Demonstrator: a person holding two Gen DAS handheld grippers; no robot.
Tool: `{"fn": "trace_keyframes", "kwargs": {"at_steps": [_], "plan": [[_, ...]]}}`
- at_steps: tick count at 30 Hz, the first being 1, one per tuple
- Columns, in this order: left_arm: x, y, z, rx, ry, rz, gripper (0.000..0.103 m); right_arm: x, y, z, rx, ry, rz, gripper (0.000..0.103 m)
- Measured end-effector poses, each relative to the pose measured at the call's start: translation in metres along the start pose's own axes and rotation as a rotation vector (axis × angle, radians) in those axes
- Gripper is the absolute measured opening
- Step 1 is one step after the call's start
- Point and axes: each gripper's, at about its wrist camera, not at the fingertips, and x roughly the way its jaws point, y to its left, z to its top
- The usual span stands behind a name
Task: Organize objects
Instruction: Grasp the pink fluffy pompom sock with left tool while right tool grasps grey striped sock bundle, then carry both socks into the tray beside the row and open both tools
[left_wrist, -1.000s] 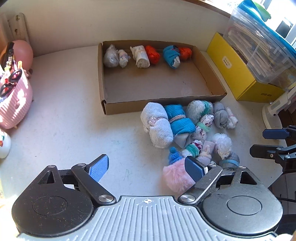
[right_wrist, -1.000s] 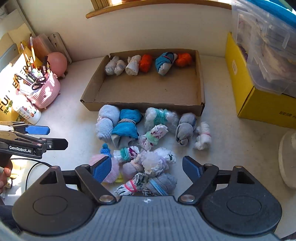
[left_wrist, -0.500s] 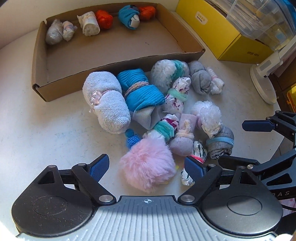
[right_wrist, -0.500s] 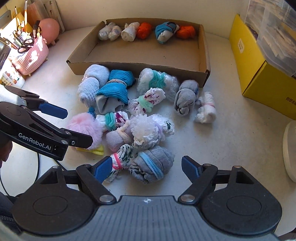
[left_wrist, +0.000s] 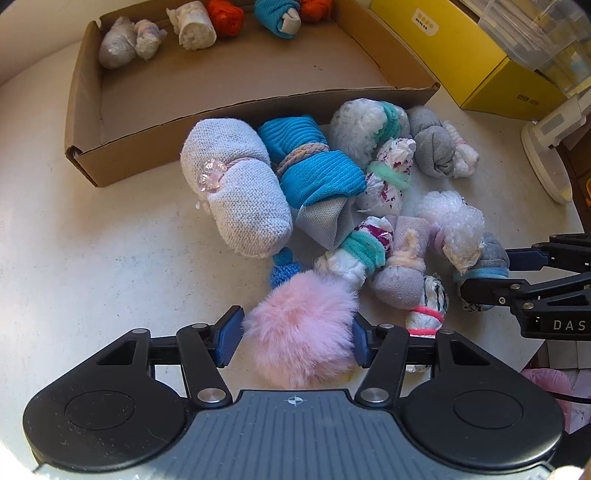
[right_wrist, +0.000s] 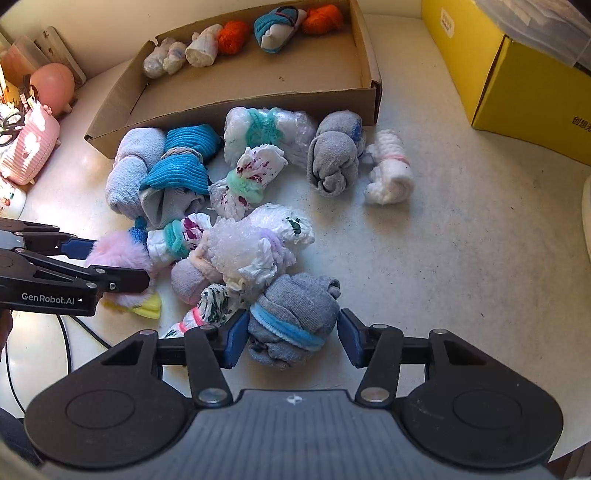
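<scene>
I am working over a speckled off-white tabletop (right_wrist: 461, 258) carrying a cardboard tray (right_wrist: 255, 99) by the wall and a yellow box (right_wrist: 517, 74) at right. My left gripper (left_wrist: 295, 338) is sitting part-open with both pads touching the round pink pom-pom (left_wrist: 301, 332), at the pile's near edge. My right gripper (right_wrist: 291, 338) is straddling the grey sock roll (right_wrist: 295, 317), left pad touching, right pad apart; its blue band is running crosswise between the pads.

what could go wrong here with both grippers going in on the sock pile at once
The left gripper straddles the pink fluffy bundle; the fur may compress and slip out on lifting.

The right gripper straddles the grey bundle with the blue band, which touches the pink-banded bundle; closing could drag that along.
</scene>
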Motion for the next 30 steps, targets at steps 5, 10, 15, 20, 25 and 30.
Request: {"fn": "trace_keyframes", "kwargs": {"at_steps": [5, 10, 15, 20, 25, 30], "plan": [[-0.002, -0.004, 0.002, 0.032, -0.003, -0.006, 0.046, -0.004, 0.0, -0.001, -0.015, -0.007, -0.013, 0.045], [-0.017, 0.005, 0.003, 0.014, -0.015, -0.019, 0.043, -0.02, -0.008, -0.001, 0.011, -0.041, -0.012, 0.045], [-0.029, 0.024, 0.001, -0.019, -0.023, 0.023, 0.043, -0.026, -0.016, 0.006, 0.038, -0.051, -0.022, 0.045], [-0.042, 0.049, -0.003, -0.012, -0.018, 0.085, 0.043, -0.033, -0.021, 0.017, 0.031, -0.07, -0.029, 0.045], [-0.055, 0.062, -0.006, 0.012, -0.011, 0.097, 0.043, -0.039, -0.026, 0.028, 0.026, -0.09, -0.05, 0.045], [-0.081, 0.08, 0.003, -0.052, -0.081, 0.12, 0.043, -0.044, -0.027, 0.04, 0.021, -0.117, -0.049, 0.045]]}}
